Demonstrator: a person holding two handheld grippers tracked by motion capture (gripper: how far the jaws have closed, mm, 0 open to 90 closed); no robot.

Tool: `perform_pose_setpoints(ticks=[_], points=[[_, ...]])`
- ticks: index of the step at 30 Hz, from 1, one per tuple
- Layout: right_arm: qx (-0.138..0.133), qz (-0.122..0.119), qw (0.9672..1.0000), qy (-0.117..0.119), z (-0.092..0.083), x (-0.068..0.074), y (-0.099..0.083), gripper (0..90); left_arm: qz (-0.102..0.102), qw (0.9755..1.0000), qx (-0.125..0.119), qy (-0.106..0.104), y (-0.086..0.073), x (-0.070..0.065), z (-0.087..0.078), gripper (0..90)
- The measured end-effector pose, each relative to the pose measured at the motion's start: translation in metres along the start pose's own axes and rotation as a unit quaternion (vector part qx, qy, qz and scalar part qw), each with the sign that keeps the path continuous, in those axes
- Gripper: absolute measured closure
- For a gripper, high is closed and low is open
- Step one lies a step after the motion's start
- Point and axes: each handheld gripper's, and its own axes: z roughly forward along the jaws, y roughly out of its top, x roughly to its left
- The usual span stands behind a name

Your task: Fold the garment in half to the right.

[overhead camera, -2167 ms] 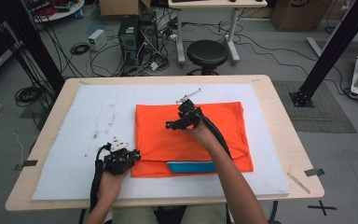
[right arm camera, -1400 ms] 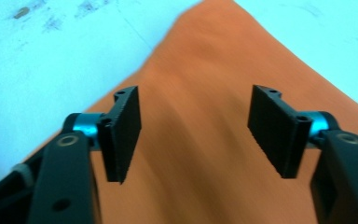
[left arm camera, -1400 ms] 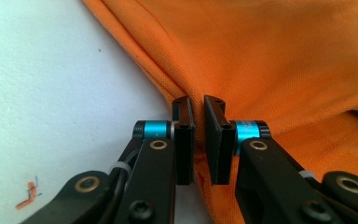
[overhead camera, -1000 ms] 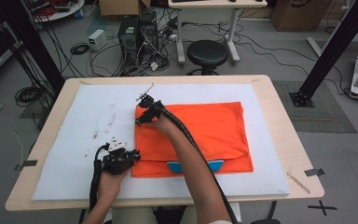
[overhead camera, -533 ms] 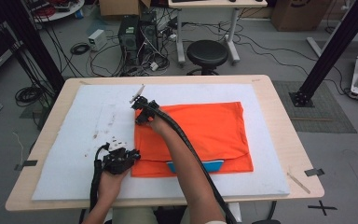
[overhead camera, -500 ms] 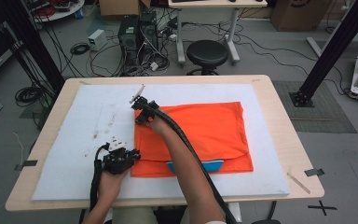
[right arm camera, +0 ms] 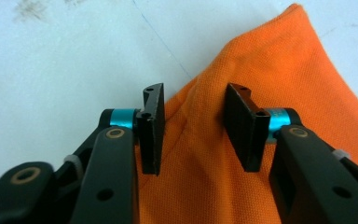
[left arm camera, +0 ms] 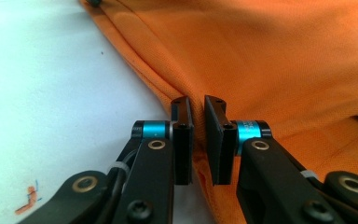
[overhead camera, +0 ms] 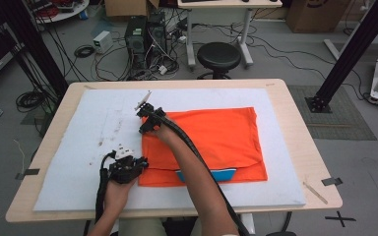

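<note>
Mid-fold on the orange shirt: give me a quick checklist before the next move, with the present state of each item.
1. Left claw pinches the orange shirt at its near left edge: ok, jaws almost together with fabric between them.
2. Right claw grips the shirt's far left corner: not ok; the jaws have just been opening and stand apart, with fabric between them but not pressed.
3. Corner lies inside the right claw's jaws: ok.
4. Shirt lies flat on the white mat: ok, apart from a ridge at the left claw.
5. Blue part at the shirt's near edge tucked under: cannot tell.
</note>
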Motion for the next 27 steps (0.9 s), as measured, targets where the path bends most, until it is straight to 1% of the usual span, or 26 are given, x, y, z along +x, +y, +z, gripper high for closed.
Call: perform_pose_setpoints(ticks=[1, 2, 3, 5, 6, 8, 11, 14, 16, 19, 22, 26, 27], points=[[-0.001, -0.004, 1.0, -0.003, 0.0, 0.001, 0.0, 64.7, 0.001, 1.0, 0.0, 0.0, 0.0, 0.0, 0.0, 81.6], [-0.001, -0.01, 0.9999, -0.006, 0.0, 0.003, 0.0, 70.4, 0.001, 1.0, -0.001, 0.001, 0.0, 0.0, 0.0, 81.6], [-0.002, -0.011, 0.9999, -0.007, 0.0, 0.005, 0.0, 75.4, 0.001, 1.0, -0.001, 0.001, 0.0, 0.0, 0.0, 81.6], [-0.003, -0.028, 0.9995, -0.017, 0.0, 0.006, 0.0, 82.9, 0.001, 1.0, -0.002, 0.001, 0.0, 0.0, 0.0, 81.6], [-0.004, -0.024, 0.9996, -0.017, 0.0, 0.006, 0.0, 84.1, 0.0, 1.0, -0.002, 0.001, 0.0, 0.0, 0.0, 81.6], [-0.009, -0.012, 0.9999, -0.005, 0.0, 0.003, -0.002, 85.2, 0.0, 1.0, -0.002, 0.002, 0.0, 0.0, 0.0, 81.6], [-0.014, -0.006, 0.9999, -0.002, -0.001, 0.001, -0.003, 86.0, -0.001, 1.0, -0.003, 0.002, 0.0, 0.0, 0.0, 81.5], [-0.027, 0.006, 0.9996, 0.004, -0.003, -0.002, -0.007, 86.2, -0.002, 1.0, -0.009, 0.002, 0.0, 0.0, 0.0, 81.7], [-0.041, 0.016, 0.999, 0.011, -0.007, -0.006, -0.01, 86.2, -0.006, 0.9999, -0.014, -0.001, 0.002, 0.0, -0.002, 81.8], [-0.055, 0.024, 0.9981, 0.017, -0.017, -0.011, -0.013, 86.2, -0.013, 0.9997, -0.022, -0.008, 0.006, 0.0, -0.003, 81.9], [-0.066, 0.021, 0.9975, 0.014, -0.03, -0.015, -0.014, 86.2, -0.017, 0.9993, -0.028, -0.018, 0.012, -0.002, -0.003, 82.0], [-0.081, 0.036, 0.996, 0.013, -0.051, -0.026, -0.021, 86.2, -0.017, 0.9983, -0.042, -0.036, 0.024, -0.011, -0.004, 82.0], [-0.084, 0.036, 0.9958, 0.011, -0.054, -0.029, -0.023, 86.1, -0.015, 0.9981, -0.044, -0.04, 0.027, -0.014, -0.004, 82.0]])
